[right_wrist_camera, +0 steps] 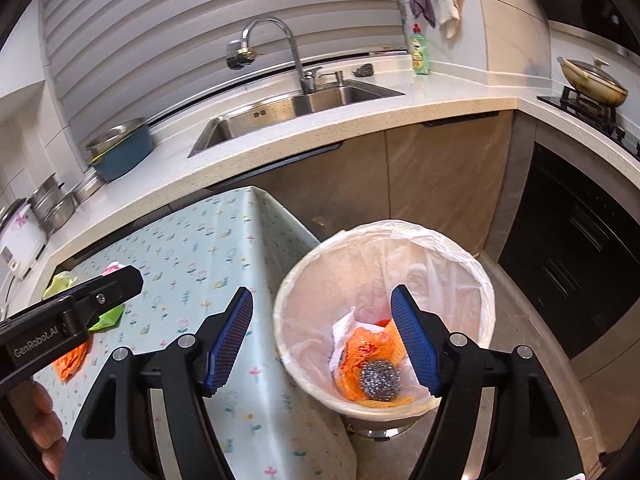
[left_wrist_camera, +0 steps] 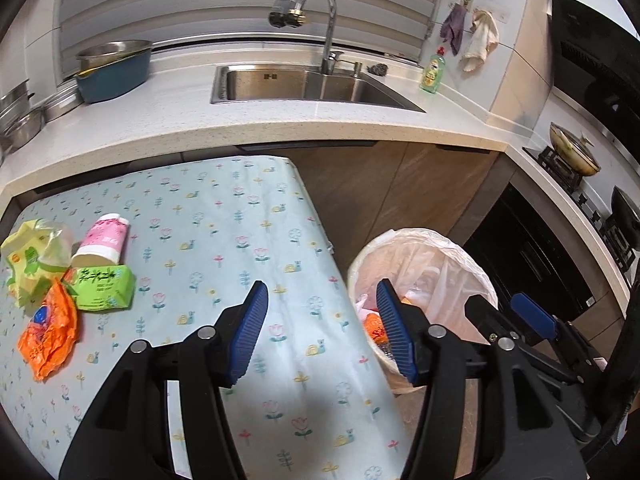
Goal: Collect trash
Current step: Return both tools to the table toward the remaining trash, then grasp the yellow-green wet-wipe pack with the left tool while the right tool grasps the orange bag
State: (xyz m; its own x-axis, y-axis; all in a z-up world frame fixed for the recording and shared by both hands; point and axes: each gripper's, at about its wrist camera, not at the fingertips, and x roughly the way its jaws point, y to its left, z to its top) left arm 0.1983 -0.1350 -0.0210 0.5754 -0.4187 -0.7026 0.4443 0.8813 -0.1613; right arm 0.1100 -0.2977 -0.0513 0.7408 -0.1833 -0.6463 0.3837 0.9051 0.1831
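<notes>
Your left gripper (right_wrist_camera: 120, 280) hides most of the table trash; the wrapper (right_wrist_camera: 70, 360) beneath it shows only partly.

The left wrist camera sits just behind the left gripper (left_wrist_camera: 322, 328) and looks down and forward over the flowered table (left_wrist_camera: 224, 216), with the sink (left_wrist_camera: 304, 84) far off at 12 o'clock and the trash bin (left_wrist_camera: 432, 264) close at 3 o'clock. The right wrist camera sits just behind the right gripper (right_wrist_camera: 322, 340) and looks almost straight down into the bin (right_wrist_camera: 384, 280), very near. Both views share the table (right_wrist_camera: 224, 240), the bin, the sink (right_wrist_camera: 288, 108) and the counter (right_wrist_camera: 360, 120). Each view catches the other gripper at its edge.
</notes>
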